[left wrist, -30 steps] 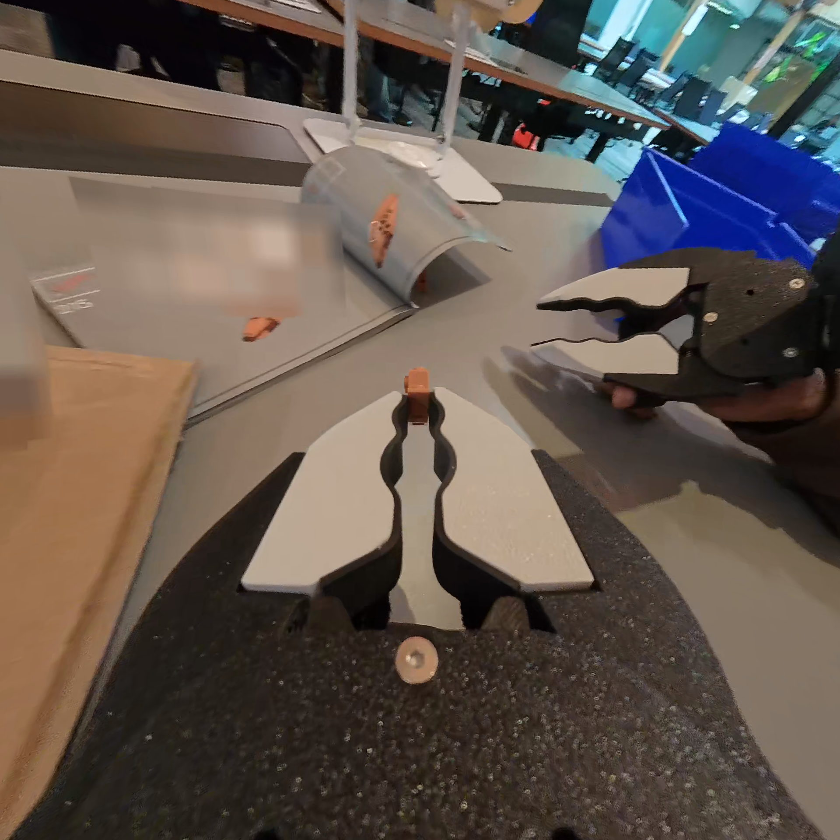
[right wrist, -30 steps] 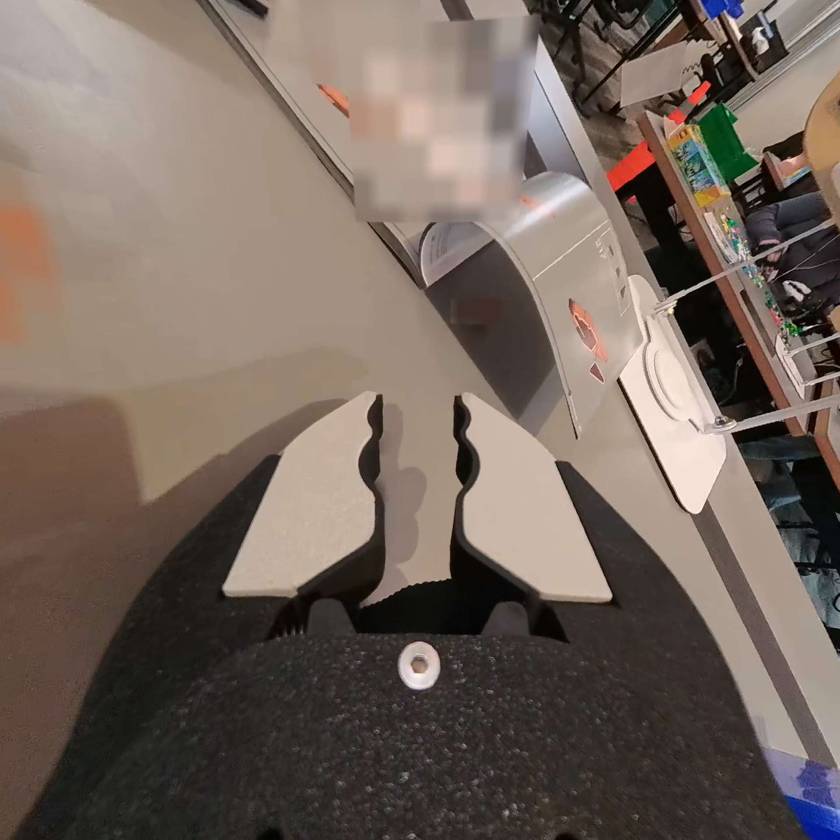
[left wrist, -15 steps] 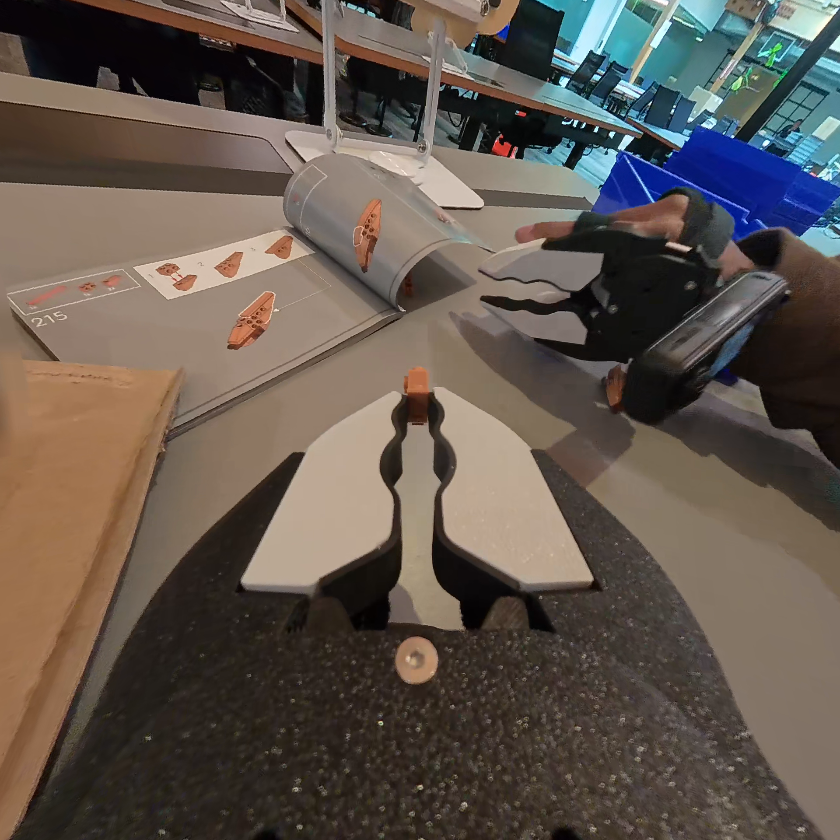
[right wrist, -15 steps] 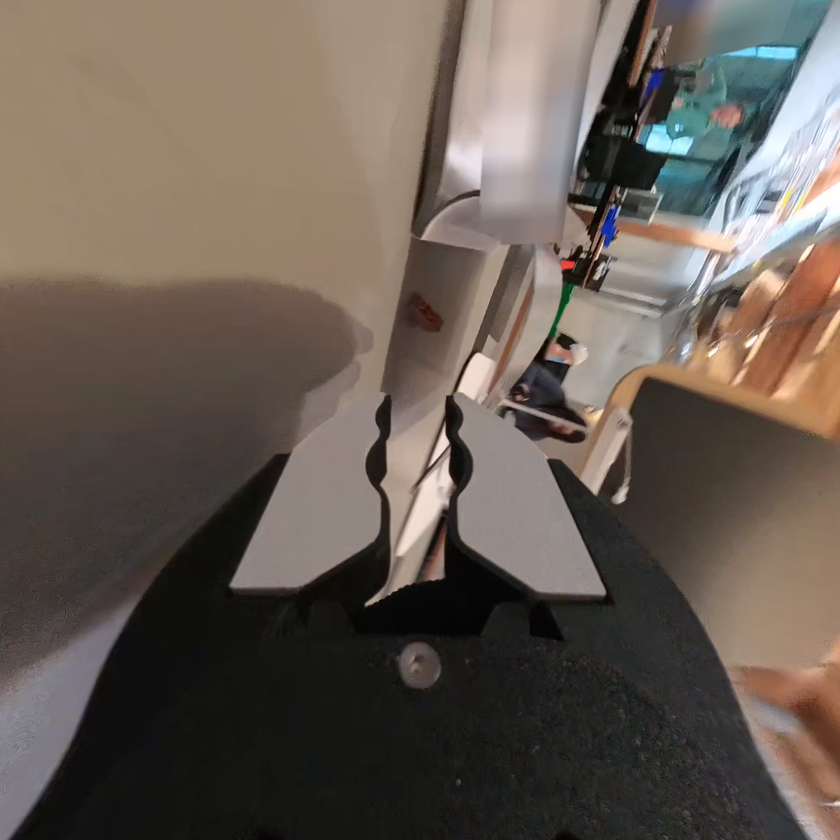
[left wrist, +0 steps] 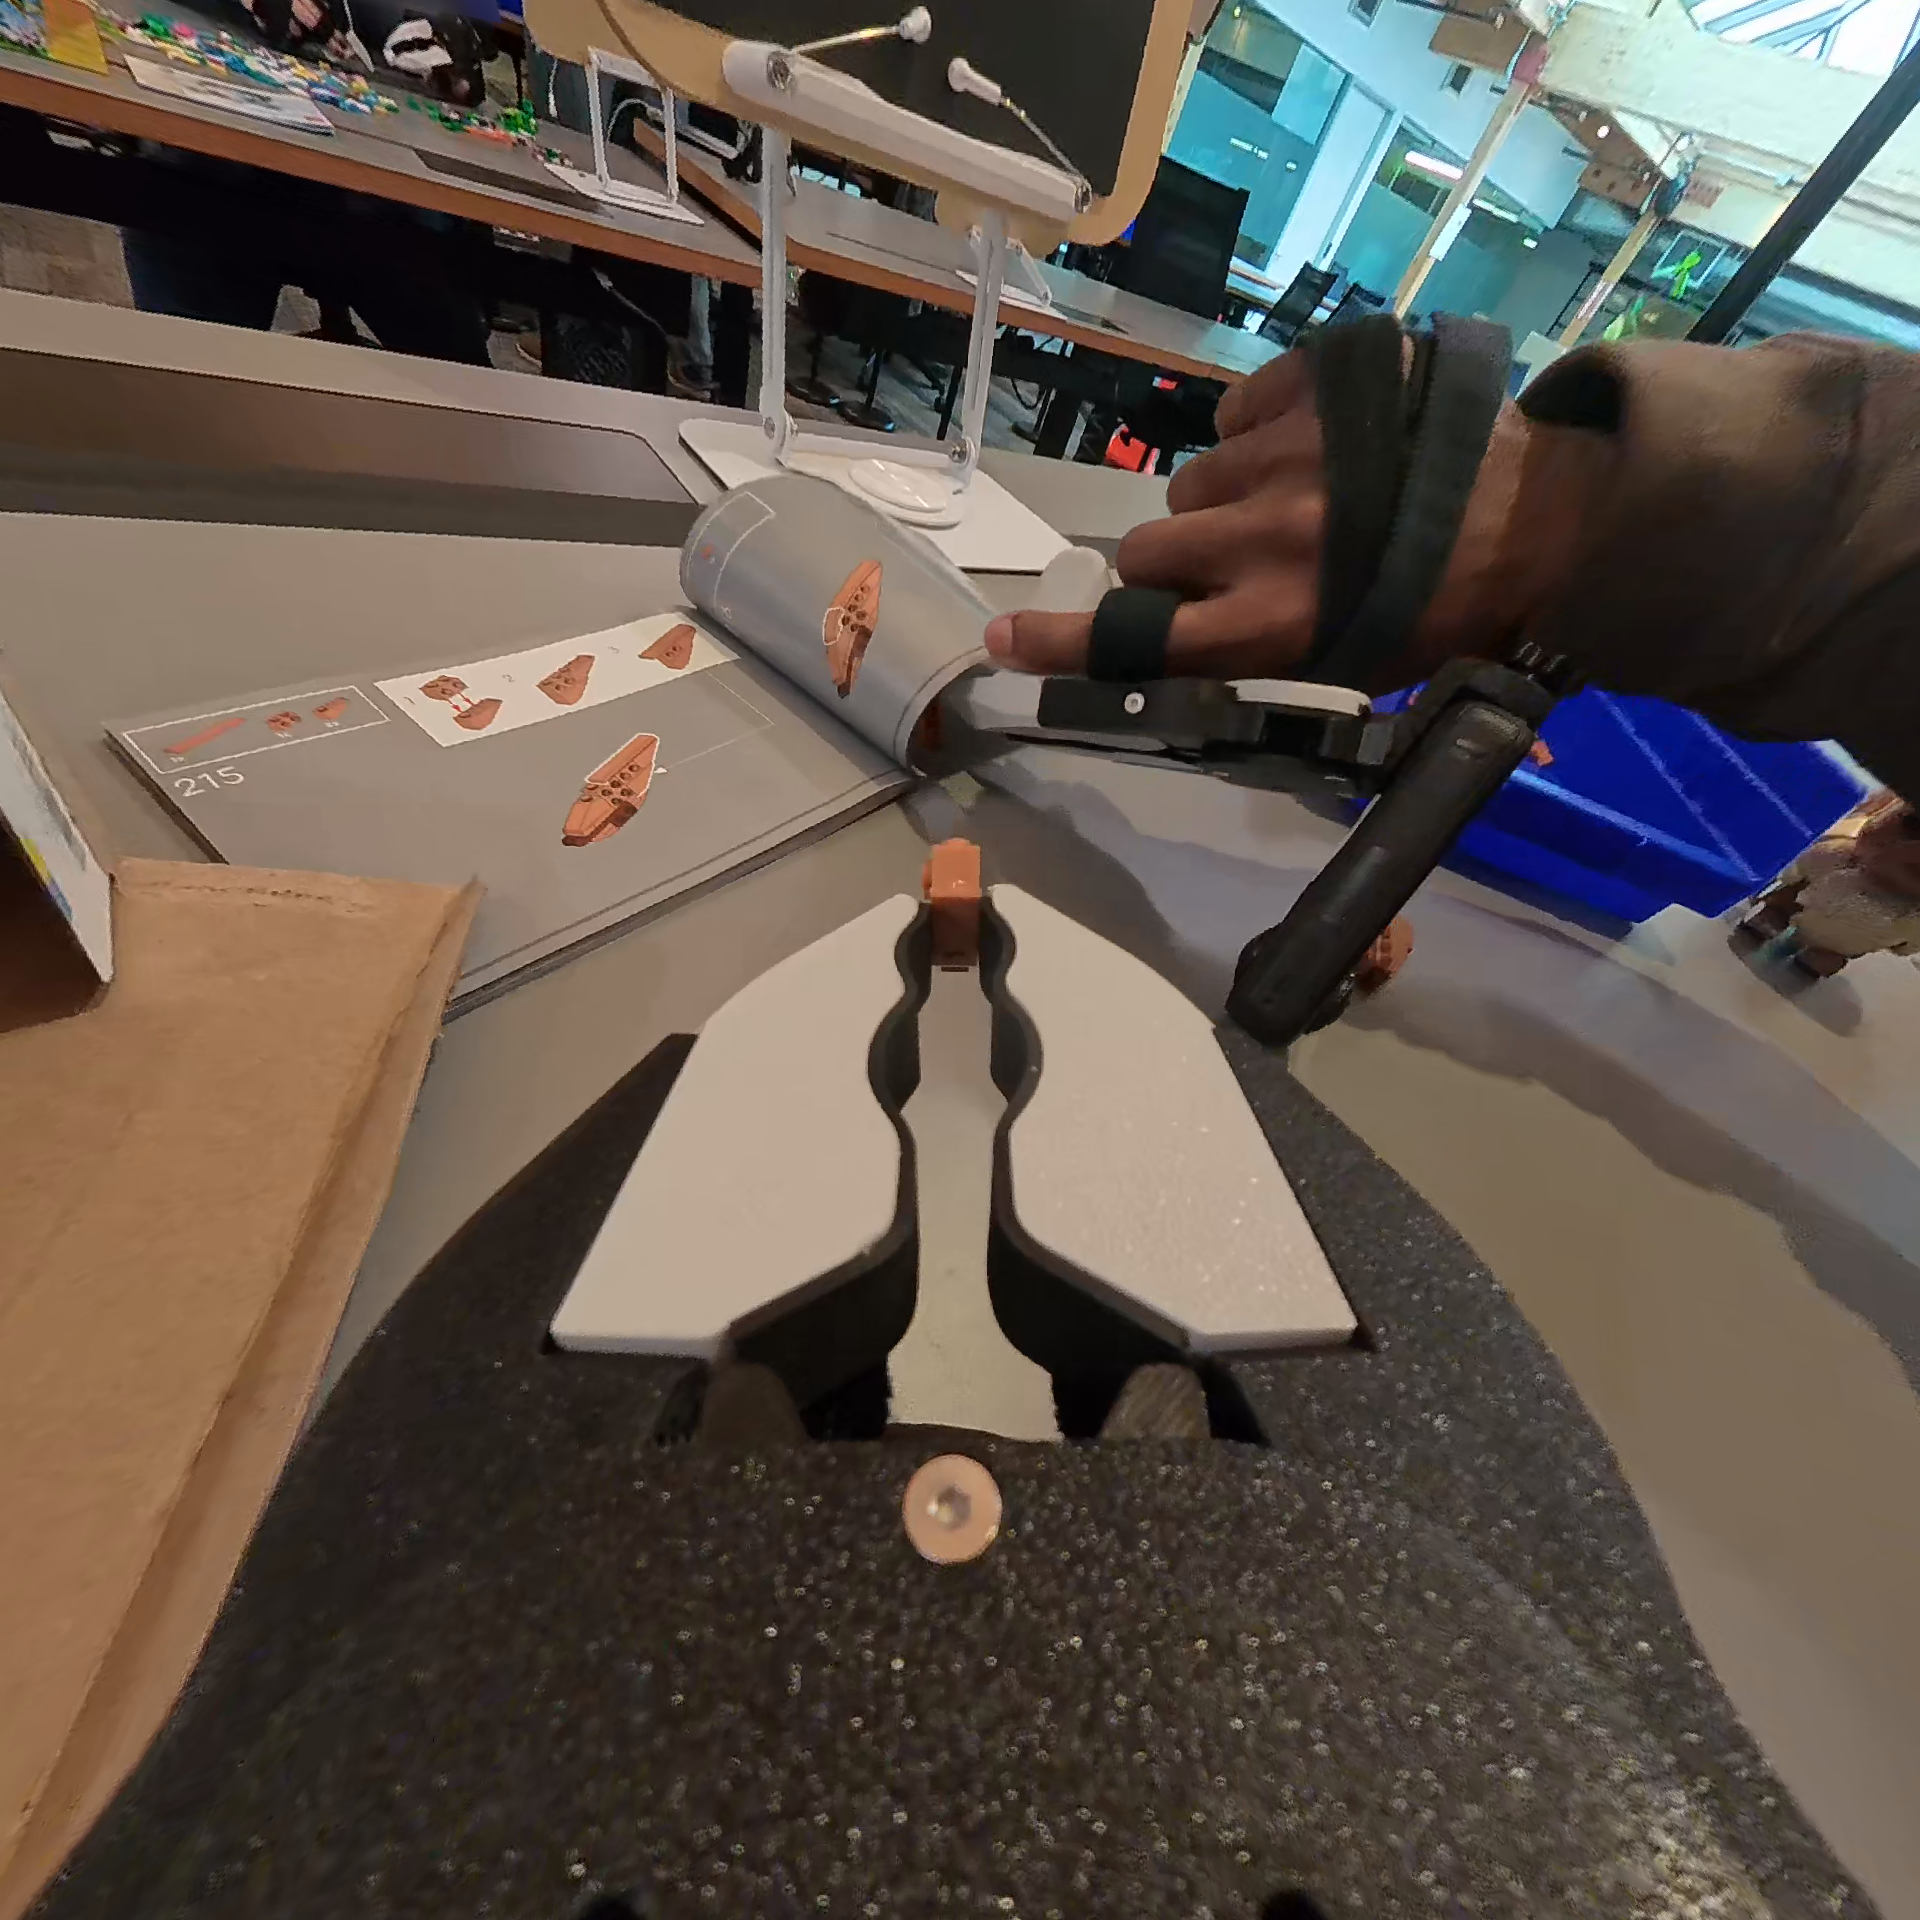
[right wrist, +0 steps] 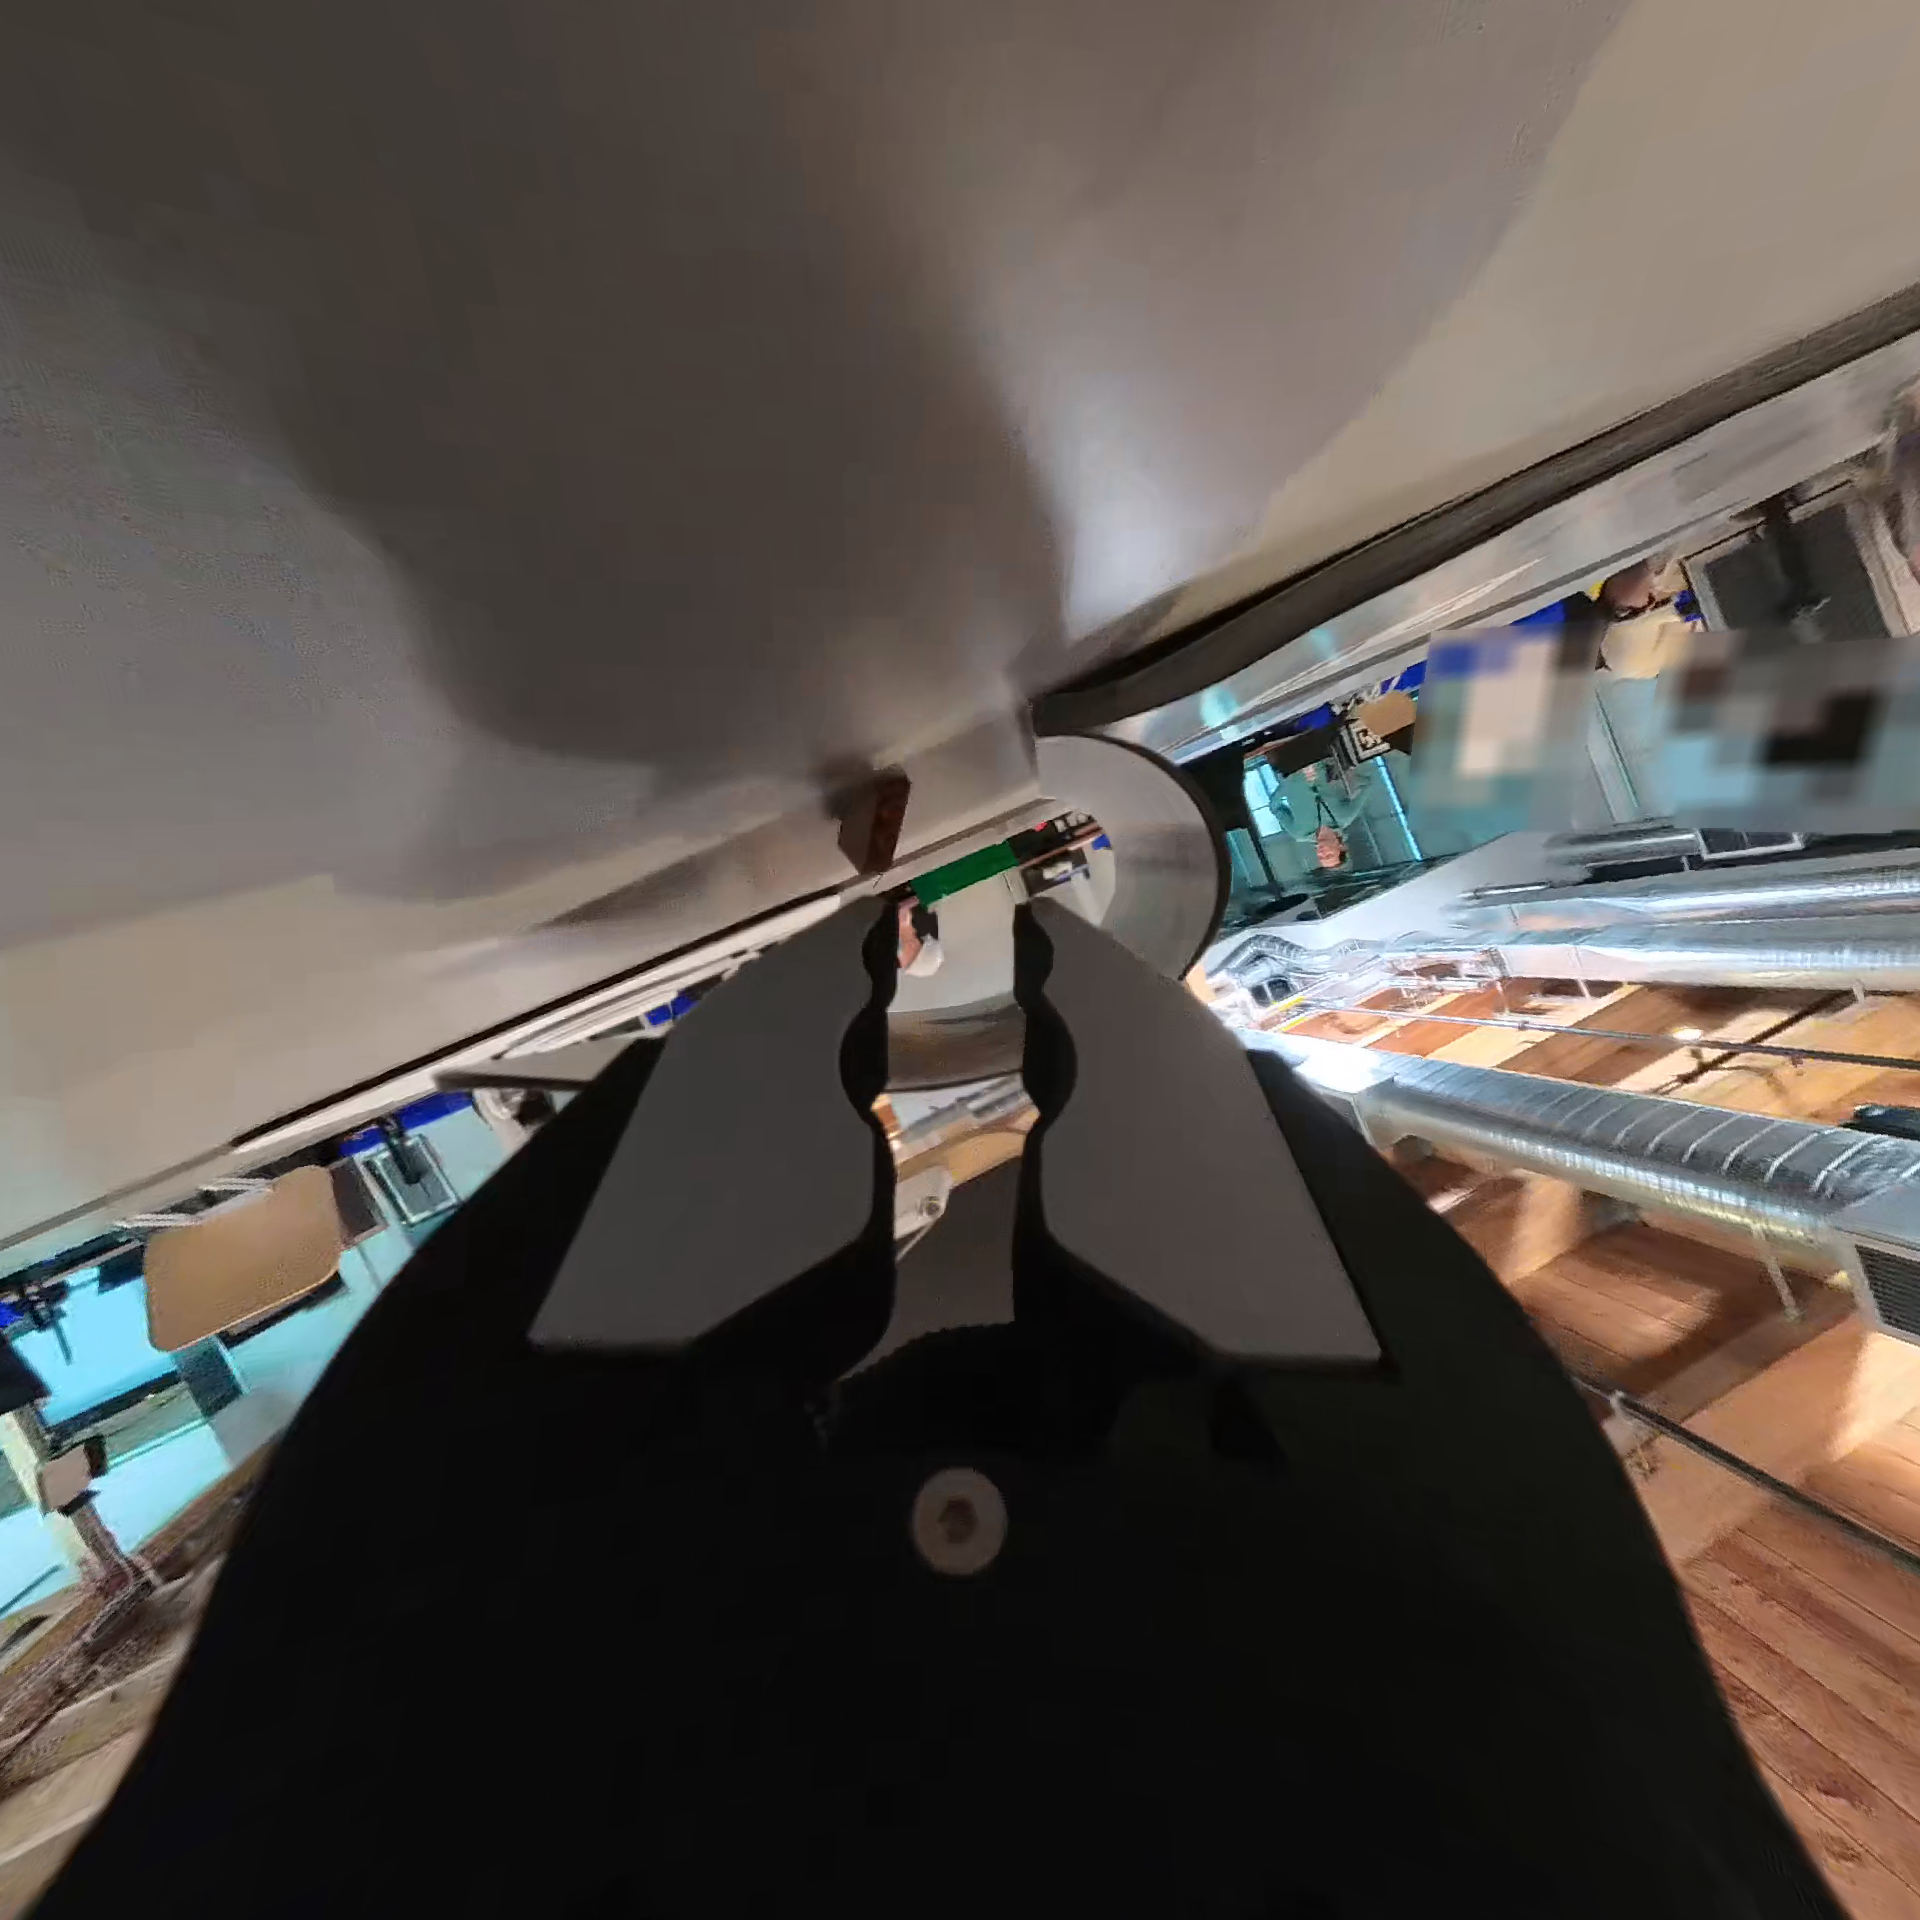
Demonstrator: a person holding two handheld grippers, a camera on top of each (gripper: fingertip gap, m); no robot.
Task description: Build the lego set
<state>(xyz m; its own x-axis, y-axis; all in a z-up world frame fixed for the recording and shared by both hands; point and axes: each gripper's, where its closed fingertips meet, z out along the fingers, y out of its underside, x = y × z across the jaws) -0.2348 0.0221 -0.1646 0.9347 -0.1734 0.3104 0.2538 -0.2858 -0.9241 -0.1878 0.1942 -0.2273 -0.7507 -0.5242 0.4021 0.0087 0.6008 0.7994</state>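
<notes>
My left gripper is shut on a small brown lego piece held at its fingertips, just above the grey table. The open instruction booklet lies ahead, its right page curled into a roll. My right gripper, held by a hand, lies turned on its side with its tips at the mouth of the curled page. In the right wrist view, which is rolled over, the right gripper is open and empty. A small brown piece lies on the table just beyond its tips, beside the curled page.
A brown cardboard sheet lies at the left. A blue bin stands at the right, with a part-built model at the right edge. A white stand rises behind the booklet. Another small brown piece lies under the right gripper's handle. Some 20 cm of space lies between my two pairs of fingers.
The right gripper has moved left to the mouth of the curled page and rolled over. The left gripper has stayed put with its piece.
</notes>
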